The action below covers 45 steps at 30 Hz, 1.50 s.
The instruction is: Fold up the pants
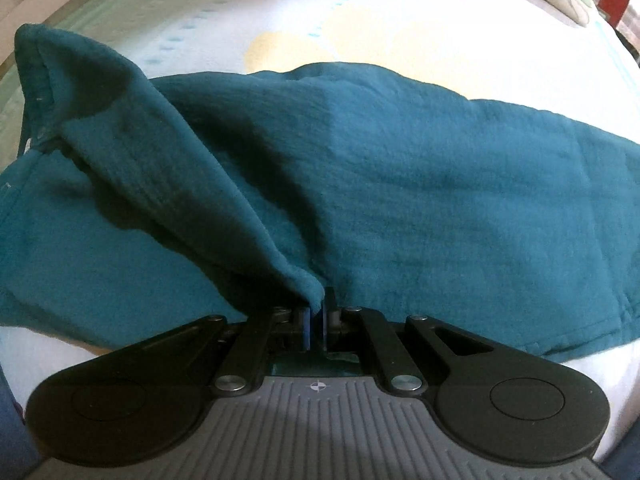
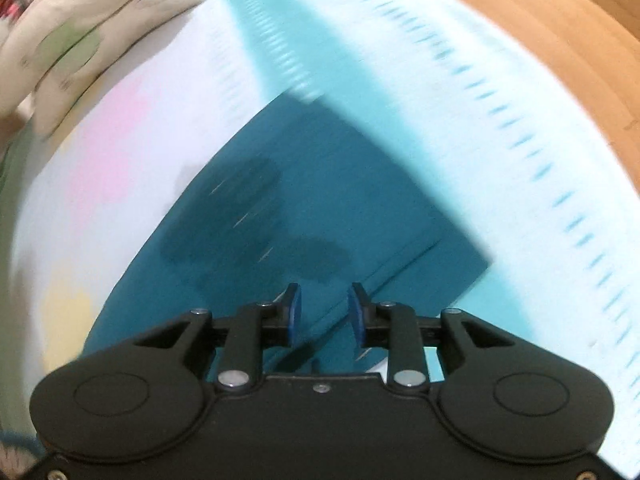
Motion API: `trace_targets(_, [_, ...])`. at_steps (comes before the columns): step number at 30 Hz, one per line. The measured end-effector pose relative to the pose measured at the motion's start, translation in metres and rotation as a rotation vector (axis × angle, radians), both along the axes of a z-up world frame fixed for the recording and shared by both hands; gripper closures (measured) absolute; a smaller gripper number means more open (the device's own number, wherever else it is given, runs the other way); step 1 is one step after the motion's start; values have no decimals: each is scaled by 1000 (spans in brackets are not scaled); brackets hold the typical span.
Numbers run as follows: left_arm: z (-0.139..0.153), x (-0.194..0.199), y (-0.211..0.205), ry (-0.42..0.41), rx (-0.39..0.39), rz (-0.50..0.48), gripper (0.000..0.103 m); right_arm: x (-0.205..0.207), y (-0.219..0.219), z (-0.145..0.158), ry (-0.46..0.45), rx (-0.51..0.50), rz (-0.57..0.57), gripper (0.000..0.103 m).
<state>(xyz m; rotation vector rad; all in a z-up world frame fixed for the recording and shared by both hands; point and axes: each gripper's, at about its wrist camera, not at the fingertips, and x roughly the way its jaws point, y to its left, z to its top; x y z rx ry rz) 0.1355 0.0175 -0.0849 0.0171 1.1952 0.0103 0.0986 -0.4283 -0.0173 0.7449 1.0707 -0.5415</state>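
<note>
Teal pants [image 1: 400, 184] on white, pastel-patched sheet [image 1: 400, 20].

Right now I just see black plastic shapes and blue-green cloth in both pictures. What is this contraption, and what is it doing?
Each picture comes from a camera on a hand-held gripper that a person carries, one per hand, looking along its two fingers. The black shapes are the gripper's arms. On a pale patterned bedsheet lie teal pants. In the left view, the left gripper is shut on a raised fold of the pants. In the blurred right view, the right gripper is above the pants with its fingers apart, holding nothing.
</note>
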Motion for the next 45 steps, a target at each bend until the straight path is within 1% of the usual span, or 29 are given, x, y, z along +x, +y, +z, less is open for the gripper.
trace_targets(2, [-1,2,-1,5,8,-10,98,1,-11,-8,10,-4,-33,63])
trace_targets(3, [0,3,-2,7,9,-12,98,2,-14,-14,14,-1,-47,59])
trace_targets(5, [3,4,2,10,0,-6,98,6,-20,-26,31,15,-77,54])
trace_targets(6, [4,-13,6,9,-8,-1,98,8,-20,-33,42,19,-91,54])
trace_targets(7, [4,-13,7,10,-14,2,98,9,-21,-39,54,24,-110,54])
trace_targets(8, [2,-15,12,10,-19,4,98,0,-23,-46,58,35,-121,54])
trace_targets(10, [4,-20,14,9,-23,8,98,0,-23,-59,65,81,-133,54])
trace_targets(11, [4,-19,14,9,-19,6,98,-12,-23,-61,64,100,-142,54])
trace_targets(13, [4,-20,11,5,-1,-3,98,-15,-25,-67,55,117,-177,53])
trace_targets(15, [4,-21,7,1,12,-7,98,-16,-26,-66,40,123,-205,53])
trace_targets(16, [5,-22,7,1,15,-6,98,-16,-26,-64,30,113,-212,56])
trace_targets(17, [5,-22,6,1,14,-3,98,-14,-24,-63,20,91,-200,74])
trace_targets(18, [5,-22,6,2,11,0,98,-12,-22,-58,16,66,-176,89])
trace_targets(20, [8,-21,8,7,1,-4,98,-11,-15,-44,-11,6,-139,90])
trace_targets(23, [13,-22,12,7,-29,-9,98,-22,-6,-17,-69,-71,-102,91])
trace_targets(25, [21,-28,11,-16,-36,-19,98,-32,-4,-5,-72,-102,-98,91])
trace_targets(27, [26,-33,6,-34,-18,-37,98,-35,-5,-11,-32,-104,-90,91])
trace_targets(29, [21,-36,2,-24,-5,-46,98,-28,-11,-31,26,-92,-103,91])
trace_targets(31, [12,-36,5,6,3,-36,98,-28,-17,-53,88,-41,-122,90])
trace_targets(32, [9,-36,6,10,2,-29,95,-28,-20,-63,109,-17,-135,90])
trace_targets(34, [9,-38,8,-4,0,-35,95,-29,-25,-75,115,15,-158,90])
trace_targets(35, [10,-39,7,-7,6,-43,94,-30,-26,-73,111,17,-159,90])
trace_targets(36, [12,-40,7,-7,11,-48,92,-30,-26,-70,105,19,-158,81])
trace_targets(37, [13,-40,7,-5,11,-53,91,-31,-26,-65,102,18,-160,77])
trace_targets(39, [18,-44,7,-13,16,-58,89,-33,-27,-57,90,8,-168,66])
trace_targets(41, [25,-50,6,-39,22,-79,88,-39,-26,-46,66,-15,-189,61])
trace_targets(45, [40,-68,7,-94,38,-127,87,-42,-17,-22,25,-57,-174,61])
